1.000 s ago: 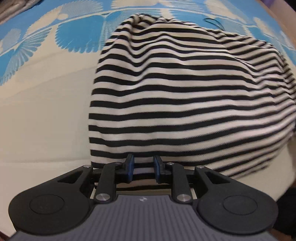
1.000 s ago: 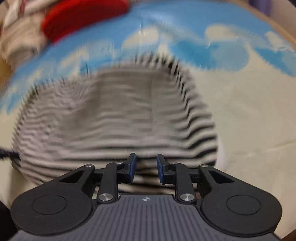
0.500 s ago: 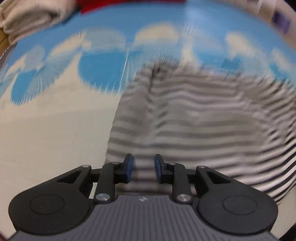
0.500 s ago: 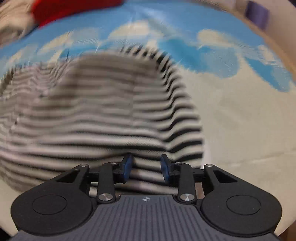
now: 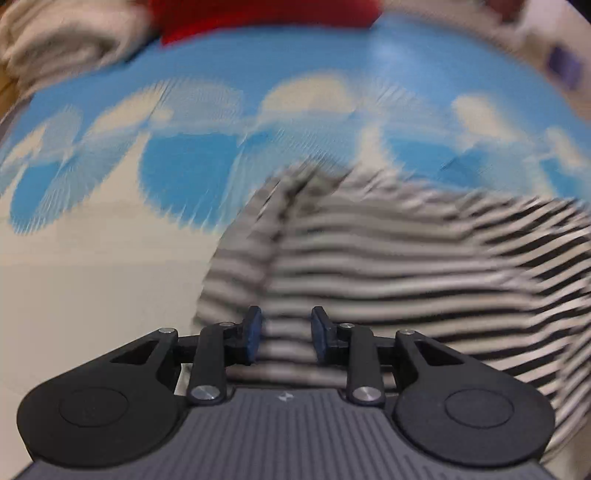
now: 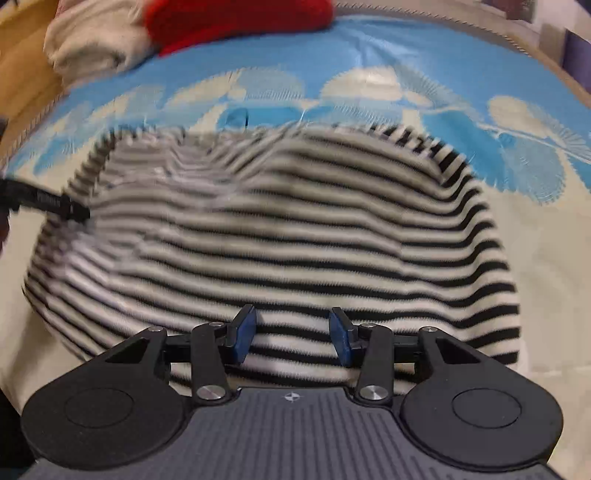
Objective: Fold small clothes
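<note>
Striped garment [image 6: 295,236] lies folded on the bed [image 6: 554,258]; my left tool [image 5: 286,334] & right tool [image 6: 293,338] have just been opening (pads apart, nothing clamped), so fold's released.

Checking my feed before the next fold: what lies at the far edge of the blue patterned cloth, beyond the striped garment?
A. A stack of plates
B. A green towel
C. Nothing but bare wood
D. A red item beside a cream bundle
D: the right wrist view shows a red item beside a cream bundle beyond the striped garment.
</note>
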`<state>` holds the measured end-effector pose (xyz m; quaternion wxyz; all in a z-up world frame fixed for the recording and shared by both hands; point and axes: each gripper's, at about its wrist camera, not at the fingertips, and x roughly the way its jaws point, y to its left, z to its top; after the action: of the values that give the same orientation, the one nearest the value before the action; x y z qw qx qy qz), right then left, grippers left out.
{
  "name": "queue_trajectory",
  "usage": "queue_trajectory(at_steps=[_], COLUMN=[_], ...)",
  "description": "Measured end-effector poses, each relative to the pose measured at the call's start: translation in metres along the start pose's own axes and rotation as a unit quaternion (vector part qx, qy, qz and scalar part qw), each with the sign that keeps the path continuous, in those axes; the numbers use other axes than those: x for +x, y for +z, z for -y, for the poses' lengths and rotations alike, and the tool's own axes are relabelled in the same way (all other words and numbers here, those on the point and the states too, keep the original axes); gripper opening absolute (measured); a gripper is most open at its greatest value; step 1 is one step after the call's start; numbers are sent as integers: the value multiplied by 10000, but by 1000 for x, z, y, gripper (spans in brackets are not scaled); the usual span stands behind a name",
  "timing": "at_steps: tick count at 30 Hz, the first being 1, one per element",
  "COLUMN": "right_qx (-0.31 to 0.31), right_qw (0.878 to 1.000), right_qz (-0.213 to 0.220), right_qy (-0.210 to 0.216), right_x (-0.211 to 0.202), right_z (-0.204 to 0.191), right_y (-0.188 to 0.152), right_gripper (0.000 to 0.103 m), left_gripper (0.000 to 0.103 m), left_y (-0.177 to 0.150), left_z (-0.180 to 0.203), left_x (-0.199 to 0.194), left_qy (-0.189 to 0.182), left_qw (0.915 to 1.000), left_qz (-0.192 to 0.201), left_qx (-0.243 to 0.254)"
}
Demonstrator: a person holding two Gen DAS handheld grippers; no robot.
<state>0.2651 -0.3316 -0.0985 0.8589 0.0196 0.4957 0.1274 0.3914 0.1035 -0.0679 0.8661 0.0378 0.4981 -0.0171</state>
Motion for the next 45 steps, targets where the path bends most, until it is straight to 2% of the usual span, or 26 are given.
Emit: queue_trajectory(at_steps=[2,3,4,6,7,9,12,13,14,16,17,19,20,21,22,24,25,26,28,29,31,34,37,39,41,45], right_qx=[202,264,318,383,398,603,884,874,848,882,925,984,1029,1030,988,920,992,1181,1717,2007,2293,2107,1926,1795,1698,1725], right_qw=[9993,9990,9990,9981,9967,9962,9943,9942,9938,9874,9860,9863,9871,9879,9879,9815,9755,9733,9708,9674,9589,9545,9494,9467,9492,9522], right_qz=[312,355,301,-198,-440,-360,175,245,124,-551,-612,-351,-64,91,63,-591,-909,-805,0,510,1319,1950,2350,2503,2438,2308], right_qy=[63,39,-59,-444,-558,-515,-569,-576,-709,-1190,-1243,-1276,-1222,-1157,-1198,-1574,-1738,-1796,-1676,-1456,-1024,-803,-793,-947,-1035,-1014], right_x=[-12,-14,-10,10,19,11,-19,-24,-19,0,-1,-22,-36,-45,-50,-43,-42,-53,-90,-115,-157,-195,-220,-226,-232,-233], right_z=[8,13,17,24,28,35,42,42,47,57,60,56,55,55,56,63,68,72,79,81,80,66,52,43,40,43], right_y=[8,8,8,5,1,-1,4,1,-2,-17,-25,-23,-23,-24,-29,-45,-54,-57,-57,-60,-68,-80,-97,-109,-128,-144], right_gripper=[46,46,47,49,53,53,53,54,54,54,54,54,54,56,58,56,51,50,51,52,58,59,60,60,60,60], left_gripper=[36,39,40,44,44,43,47,47,47,47,46,47,52,60,62,56,55,54,54,55,56,55,55,55,56,68], left_y=[-1,-3,-8,-17,-19,-14,-16,-22,-31,-50,-56,-61,-64,-71,-78,-97,-107,-113,-117,-117,-125,-141,-153,-154,-154,-148], left_z=[11,18,23,28,27,24,17,16,20,18,18,20,20,19,21,26,27,24,16,13,6,-2,-5,-11,-21,-29], left_x=[-9,-4,5,24,21,4,-19,-17,-12,-2,-11,-44,-59,-68,-67,-60,-62,-73,-96,-111,-133,-142,-146,-145,-138,-123], left_qy=[-477,-653,-658,-242,-95,-50,-377,-280,-55,288,338,265,64,-122,-101,372,596,633,279,153,121,375,545,471,378,341], left_qw=[9984,9972,9965,9947,9957,9979,9973,9964,9949,9882,9864,9855,9864,9864,9845,9721,9686,9708,9809,9844,9862,9843,9847,9891,9934,9977], left_qz=[230,107,-152,-675,-585,-327,232,175,-92,-643,-552,-27,203,257,59,-408,-342,-155,189,459,946,1194,1182,1120,954,571], left_qx=[222,361,486,733,716,558,586,781,998,1361,1513,1677,1630,1621,1753,2279,2388,2310,1915,1694,1351,1243,1157,832,519,-84])
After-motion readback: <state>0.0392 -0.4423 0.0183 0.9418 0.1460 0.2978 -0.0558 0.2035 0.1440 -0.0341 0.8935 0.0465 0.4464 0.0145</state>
